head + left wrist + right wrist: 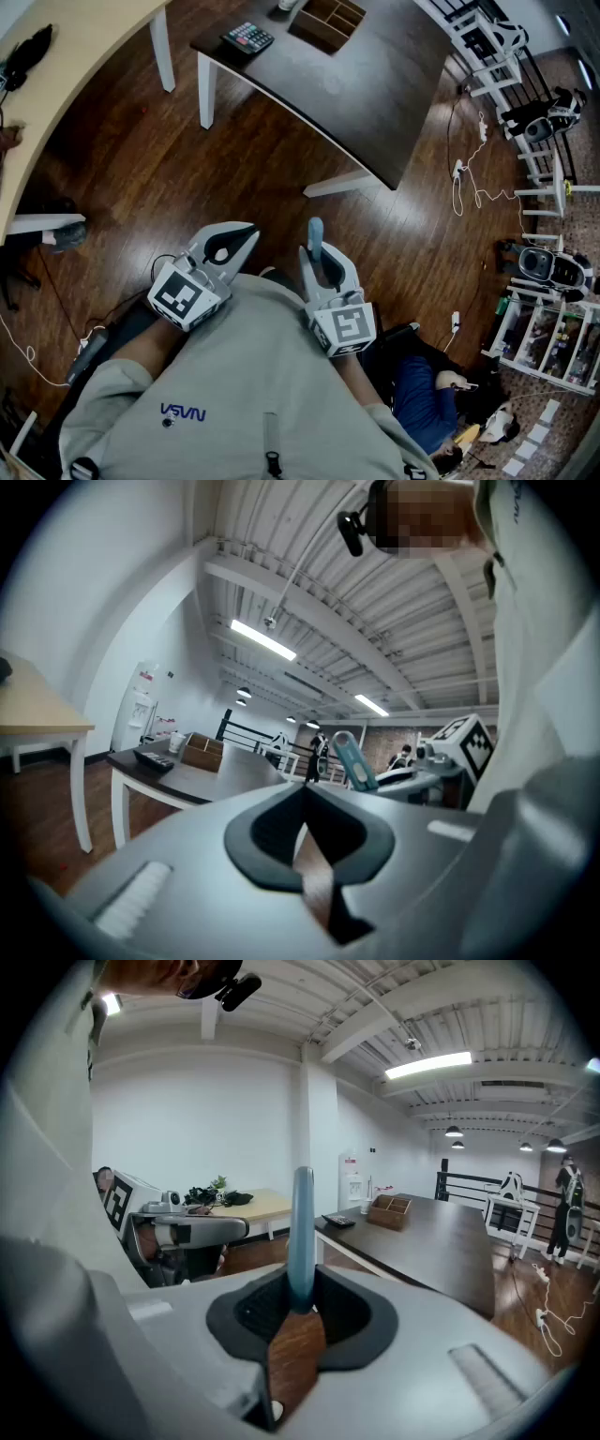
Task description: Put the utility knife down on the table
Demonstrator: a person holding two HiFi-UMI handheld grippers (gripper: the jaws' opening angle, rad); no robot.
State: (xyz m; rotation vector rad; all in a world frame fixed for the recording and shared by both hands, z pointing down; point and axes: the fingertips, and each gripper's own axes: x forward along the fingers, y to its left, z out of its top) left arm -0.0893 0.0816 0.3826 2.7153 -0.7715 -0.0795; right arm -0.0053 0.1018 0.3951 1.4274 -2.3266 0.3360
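Note:
The light blue utility knife (315, 234) sticks out forward from my right gripper (317, 261), which is shut on its lower end. In the right gripper view the knife (302, 1227) stands upright between the dark pads. My left gripper (246, 236) is held beside it, to the left, jaws shut with nothing between them (302, 808). Both grippers hover over the wood floor, close to the person's grey shirt and short of the dark table (375, 84). From the left gripper view the knife (352, 759) shows to the right.
On the dark table lie a calculator (247, 37) and a wooden organiser box (328, 19) at its far end. A light wooden table (66, 66) runs along the left. Cables and white racks (506, 84) stand at the right.

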